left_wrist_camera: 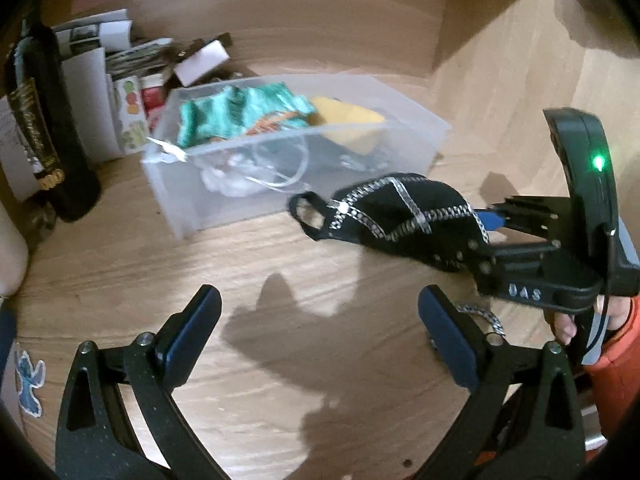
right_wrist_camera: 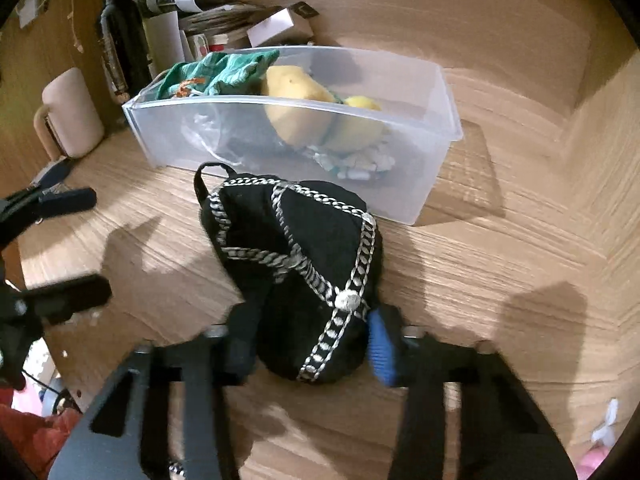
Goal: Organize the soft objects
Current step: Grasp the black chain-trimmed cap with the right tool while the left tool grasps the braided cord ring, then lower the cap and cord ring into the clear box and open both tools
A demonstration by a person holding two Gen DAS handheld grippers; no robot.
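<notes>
A black cloth pouch with silver chain trim [right_wrist_camera: 296, 264] is held between the fingers of my right gripper [right_wrist_camera: 312, 340], which is shut on it just above the wooden desk. It also shows in the left wrist view [left_wrist_camera: 400, 216], in front of the right gripper [left_wrist_camera: 496, 220]. A clear plastic bin [right_wrist_camera: 400, 184] behind it holds a green cloth [right_wrist_camera: 216, 72] and yellow sponges [right_wrist_camera: 296, 100]. The bin [left_wrist_camera: 192, 208] and its green cloth [left_wrist_camera: 240, 112] show in the left wrist view too. My left gripper [left_wrist_camera: 320, 328] is open and empty over bare desk.
A dark bottle [left_wrist_camera: 44, 128] and a stack of boxes and papers [left_wrist_camera: 116, 80] stand behind the bin at left. A beige mug [right_wrist_camera: 72, 116] sits left of the bin. Wooden walls close in the back and right. A chain piece [left_wrist_camera: 484, 316] lies by my left gripper's right finger.
</notes>
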